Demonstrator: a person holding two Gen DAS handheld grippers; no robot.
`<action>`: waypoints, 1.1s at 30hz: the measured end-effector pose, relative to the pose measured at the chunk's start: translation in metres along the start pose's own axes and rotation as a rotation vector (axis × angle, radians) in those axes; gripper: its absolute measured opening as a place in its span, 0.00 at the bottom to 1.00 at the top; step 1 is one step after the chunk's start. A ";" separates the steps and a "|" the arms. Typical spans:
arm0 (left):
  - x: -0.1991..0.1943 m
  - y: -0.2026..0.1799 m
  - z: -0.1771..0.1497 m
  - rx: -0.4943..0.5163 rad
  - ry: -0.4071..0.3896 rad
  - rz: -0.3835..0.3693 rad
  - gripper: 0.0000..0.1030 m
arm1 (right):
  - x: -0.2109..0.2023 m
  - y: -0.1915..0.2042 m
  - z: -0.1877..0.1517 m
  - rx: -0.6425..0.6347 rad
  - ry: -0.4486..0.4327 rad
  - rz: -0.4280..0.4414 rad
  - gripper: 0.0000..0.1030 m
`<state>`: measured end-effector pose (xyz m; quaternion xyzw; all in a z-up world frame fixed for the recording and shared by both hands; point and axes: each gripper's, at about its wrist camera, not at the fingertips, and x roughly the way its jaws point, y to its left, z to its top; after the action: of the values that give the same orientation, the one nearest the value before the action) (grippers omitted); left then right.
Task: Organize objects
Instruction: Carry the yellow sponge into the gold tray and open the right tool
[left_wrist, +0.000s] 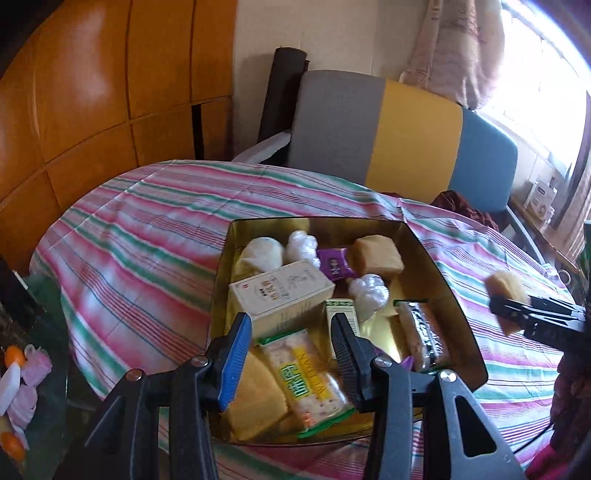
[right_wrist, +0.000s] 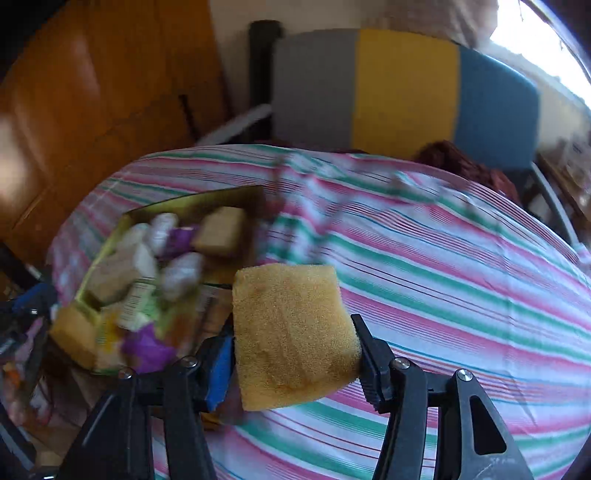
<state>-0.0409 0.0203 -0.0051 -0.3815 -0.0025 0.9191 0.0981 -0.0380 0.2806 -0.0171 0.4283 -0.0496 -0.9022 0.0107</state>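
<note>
The right tongs (right_wrist: 295, 347) clench a yellow sponge (right_wrist: 291, 336) above the striped tabletop (right_wrist: 461, 295), just right of the gold tin (left_wrist: 436, 258) (crammed with snack packets and boxes). The left tongs (left_wrist: 291, 332) hang released over that tin.

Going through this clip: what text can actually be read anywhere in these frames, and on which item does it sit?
"WUDAN", seen upside down: green-and-yellow cracker packet in the gold box.
Large Chinese characters beside it on that packet: not legible to me.
Cream carton: printed characters, too small and tilted to read.
Purple sachet: white print, blurred.
Dark snack bar wrapper: lettering unreadable.
Right wrist view: motion-blurred, nothing readable.
</note>
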 end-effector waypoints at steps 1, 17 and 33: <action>-0.001 0.002 0.000 -0.004 -0.002 0.005 0.46 | 0.003 0.012 0.003 -0.017 0.002 0.017 0.56; -0.014 0.034 0.004 -0.053 -0.063 0.124 0.72 | 0.094 0.107 -0.008 -0.274 0.150 -0.034 0.60; -0.023 0.028 0.000 -0.078 -0.070 0.155 0.64 | 0.035 0.099 -0.016 -0.147 -0.025 -0.010 0.94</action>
<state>-0.0296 -0.0113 0.0086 -0.3515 -0.0122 0.9360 0.0116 -0.0503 0.1788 -0.0443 0.4155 0.0188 -0.9087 0.0368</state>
